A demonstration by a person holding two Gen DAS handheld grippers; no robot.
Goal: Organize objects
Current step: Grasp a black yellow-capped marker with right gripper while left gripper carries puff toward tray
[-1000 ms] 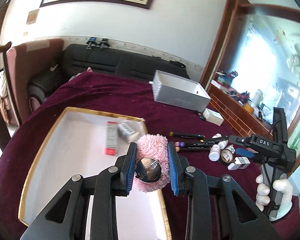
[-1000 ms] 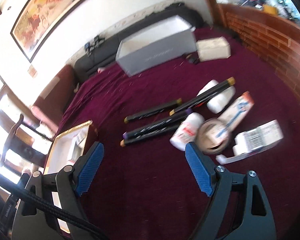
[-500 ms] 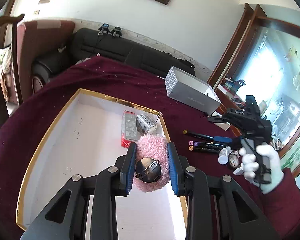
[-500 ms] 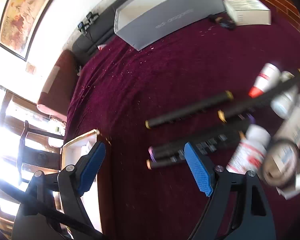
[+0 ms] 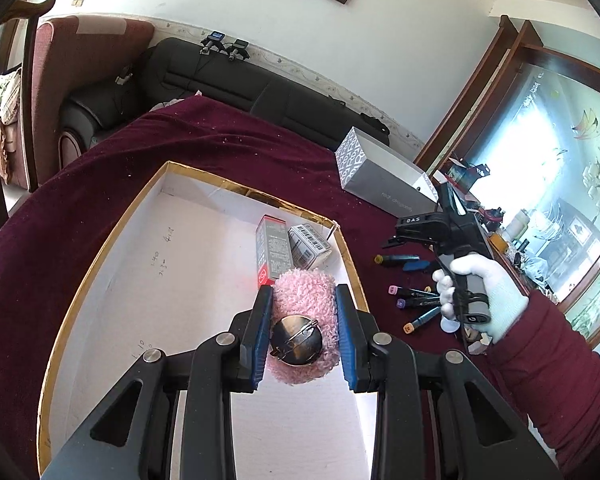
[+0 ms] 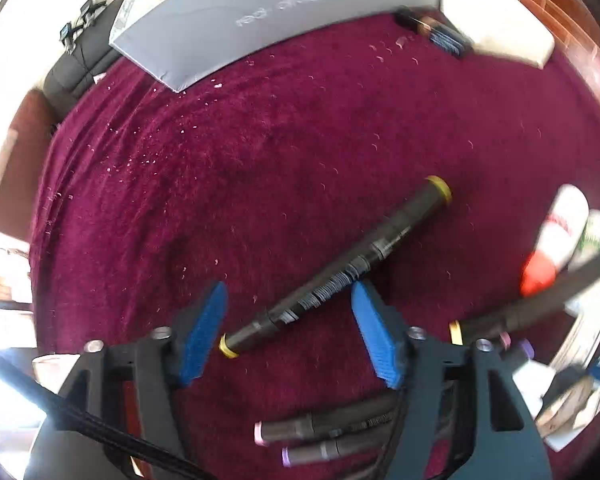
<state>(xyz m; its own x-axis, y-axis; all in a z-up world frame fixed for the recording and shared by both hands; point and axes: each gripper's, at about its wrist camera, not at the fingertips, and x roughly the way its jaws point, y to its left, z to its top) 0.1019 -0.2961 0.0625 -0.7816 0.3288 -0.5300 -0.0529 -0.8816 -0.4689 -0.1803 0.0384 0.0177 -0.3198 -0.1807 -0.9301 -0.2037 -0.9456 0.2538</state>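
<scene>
My left gripper (image 5: 302, 330) is shut on a pink fluffy item with a round metal clip (image 5: 306, 304), held above the near right part of a white, gold-rimmed tray (image 5: 112, 240). Two small boxes (image 5: 274, 252) lie in the tray's far right corner. My right gripper (image 6: 290, 328) is open, low over the dark red cloth, with a black marker with yellow ends (image 6: 336, 276) lying slantwise between its blue pads. In the left wrist view the right gripper (image 5: 416, 260) hovers over the markers (image 5: 416, 300) right of the tray.
A grey cardboard box (image 5: 384, 184) lies at the table's far right; it also shows in the right wrist view (image 6: 260, 12). More markers (image 6: 324, 436), white bottles (image 6: 560, 232) and small boxes lie on the right. A black sofa (image 5: 220, 80) stands behind the table.
My left gripper carried the pink item further left over the tray. My right gripper dropped closer to the cloth and now straddles the yellow-ended marker.
</scene>
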